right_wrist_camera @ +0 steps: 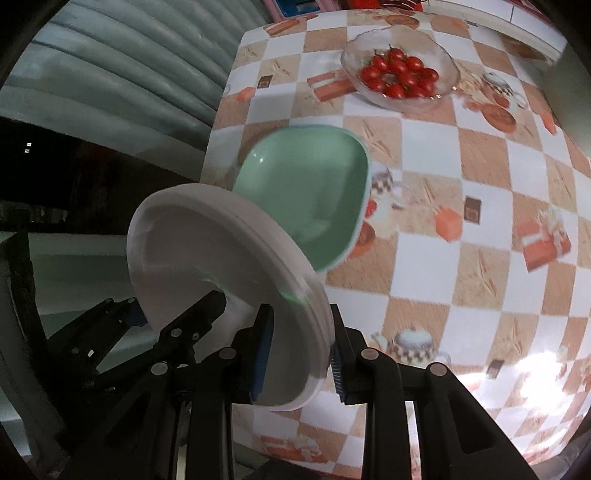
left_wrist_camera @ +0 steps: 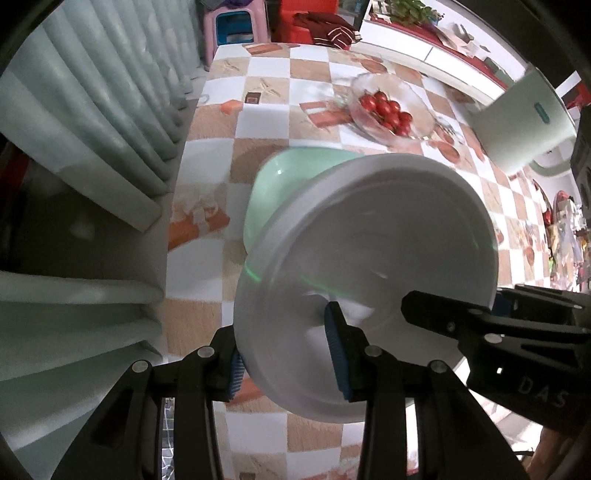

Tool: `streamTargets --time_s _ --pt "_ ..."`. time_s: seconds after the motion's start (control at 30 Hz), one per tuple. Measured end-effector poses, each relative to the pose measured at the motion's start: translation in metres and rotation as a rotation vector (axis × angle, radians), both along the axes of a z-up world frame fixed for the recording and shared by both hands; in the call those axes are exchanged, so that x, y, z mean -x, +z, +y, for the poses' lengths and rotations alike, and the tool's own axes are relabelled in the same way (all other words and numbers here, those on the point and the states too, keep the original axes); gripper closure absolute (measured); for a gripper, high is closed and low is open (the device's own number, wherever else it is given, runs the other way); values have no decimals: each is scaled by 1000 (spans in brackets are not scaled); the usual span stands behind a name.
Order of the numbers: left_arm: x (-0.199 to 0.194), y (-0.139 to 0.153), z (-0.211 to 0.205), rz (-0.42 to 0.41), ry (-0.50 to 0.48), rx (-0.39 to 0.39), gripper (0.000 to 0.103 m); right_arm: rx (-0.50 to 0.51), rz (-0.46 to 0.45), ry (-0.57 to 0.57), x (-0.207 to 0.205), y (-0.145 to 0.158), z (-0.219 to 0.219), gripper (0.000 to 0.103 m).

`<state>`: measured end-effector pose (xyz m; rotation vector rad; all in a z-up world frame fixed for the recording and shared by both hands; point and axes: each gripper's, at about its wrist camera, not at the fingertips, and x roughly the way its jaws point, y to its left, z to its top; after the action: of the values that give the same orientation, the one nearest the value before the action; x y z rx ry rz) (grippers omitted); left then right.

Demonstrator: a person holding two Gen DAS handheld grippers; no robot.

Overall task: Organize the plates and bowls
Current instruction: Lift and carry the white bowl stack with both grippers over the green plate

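A white plate stack (left_wrist_camera: 369,240) hangs tilted in the air, held at its rim from two sides. My left gripper (left_wrist_camera: 286,362) is shut on the near rim, one blue pad on each face. My right gripper (left_wrist_camera: 454,306) clamps the rim further right. In the right wrist view, the right gripper (right_wrist_camera: 300,363) is shut on the edge of the white plates (right_wrist_camera: 207,251), and the left gripper (right_wrist_camera: 173,314) grips them at the lower left. Below and beyond them, a pale green squarish dish (right_wrist_camera: 306,192) lies on the table, partly hidden by the plates in the left wrist view (left_wrist_camera: 291,173).
A glass bowl of cherry tomatoes (right_wrist_camera: 400,70) stands further back on the checked tablecloth (right_wrist_camera: 480,184). Pale curtains (left_wrist_camera: 92,92) hang past the table's left edge. A light green appliance (left_wrist_camera: 524,122) stands at the right, and a pink stool (left_wrist_camera: 236,26) beyond the far end.
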<state>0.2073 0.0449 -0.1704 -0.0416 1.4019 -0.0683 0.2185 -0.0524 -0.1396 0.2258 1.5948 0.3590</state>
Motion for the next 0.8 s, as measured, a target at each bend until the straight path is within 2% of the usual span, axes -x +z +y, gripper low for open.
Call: streamTargets --time_s 0.37,0.8 --pt "-43 -19 2 -10 1 14 62 16 -4 -8 -46 -19 1 72" --pt "-72 -44 2 32 -15 1 62 17 17 -36 -69 -44 -3 72"
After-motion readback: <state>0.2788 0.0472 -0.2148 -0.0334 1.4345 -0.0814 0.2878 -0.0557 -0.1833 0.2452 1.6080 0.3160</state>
